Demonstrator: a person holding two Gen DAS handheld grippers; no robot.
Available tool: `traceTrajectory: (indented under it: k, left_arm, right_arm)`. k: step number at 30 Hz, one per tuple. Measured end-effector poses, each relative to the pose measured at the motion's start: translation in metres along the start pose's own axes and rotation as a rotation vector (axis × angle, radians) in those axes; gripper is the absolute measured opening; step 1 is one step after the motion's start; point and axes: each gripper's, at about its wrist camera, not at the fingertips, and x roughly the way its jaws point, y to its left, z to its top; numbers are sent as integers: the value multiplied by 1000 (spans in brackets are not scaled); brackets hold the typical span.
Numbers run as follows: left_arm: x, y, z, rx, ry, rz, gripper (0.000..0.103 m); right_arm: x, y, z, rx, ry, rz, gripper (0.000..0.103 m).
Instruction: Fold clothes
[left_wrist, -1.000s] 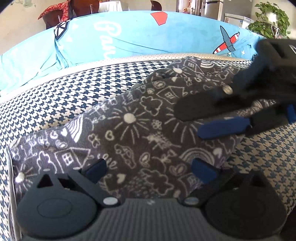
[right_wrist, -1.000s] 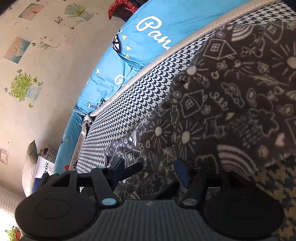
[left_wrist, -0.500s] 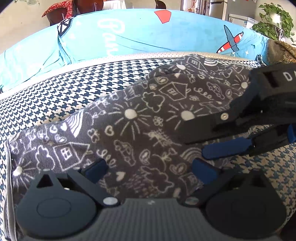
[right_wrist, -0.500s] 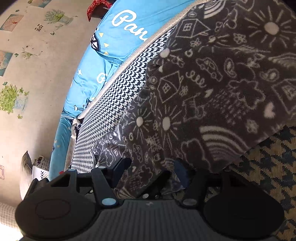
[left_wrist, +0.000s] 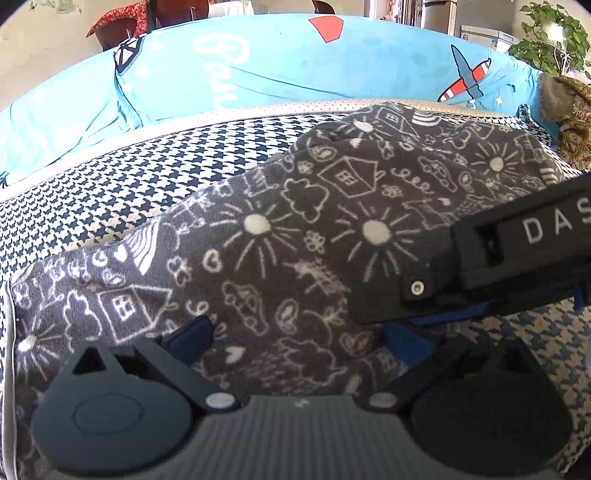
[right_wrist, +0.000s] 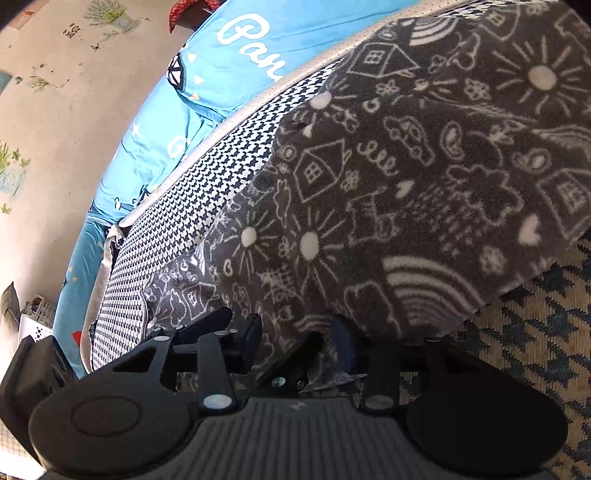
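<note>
The left tool (left_wrist: 299, 339) sits at the bottom of its frame with its blue-tipped fingers spread wide apart, resting over the grey doodle-print garment (left_wrist: 303, 236) without pinching it. The right tool (right_wrist: 295, 336) is low in its own frame, fingers also apart, with the garment's near edge lying between them; whether the pads press the cloth cannot be told. In the left wrist view the right tool (left_wrist: 373, 315) reaches in from the right edge, its black body lying across the garment's lower right part and hiding the cloth there.

The garment, dark grey fleece with white suns, houses, clouds and rainbows, stretches diagonally from the lower left to the upper right of the left frame, lying flat on a houndstooth-patterned cushion (left_wrist: 122, 184). Behind it, across the top of the frame, runs a bright blue cover (left_wrist: 258, 70) with a red-and-white aeroplane print (left_wrist: 465, 79) and white script, of which "Pan" reads in the right wrist view. A leafy plant (left_wrist: 554, 37) stands at the upper right. The right tool's body shows the white letters "DAS".
</note>
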Motion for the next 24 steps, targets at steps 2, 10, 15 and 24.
traceTrajectory:
  k: [2,10,15,24]
  left_arm:
    - [-5,1,-3,-6,-15,1,103]
    - [-43,10,-25,-89,-80,26,103]
    - [-63,16,-46,-125,-105,88,103]
    - [-70,32,-55,-198,-110,121,103]
  right_arm:
    - [-2,2,-1,-11,-7,17,48]
    - [-27,16,-8,-118,-71,90,56]
    - [-29,13,-12,-92,-68,138,56]
    - [-1,-15,-6,62,-28,72,29]
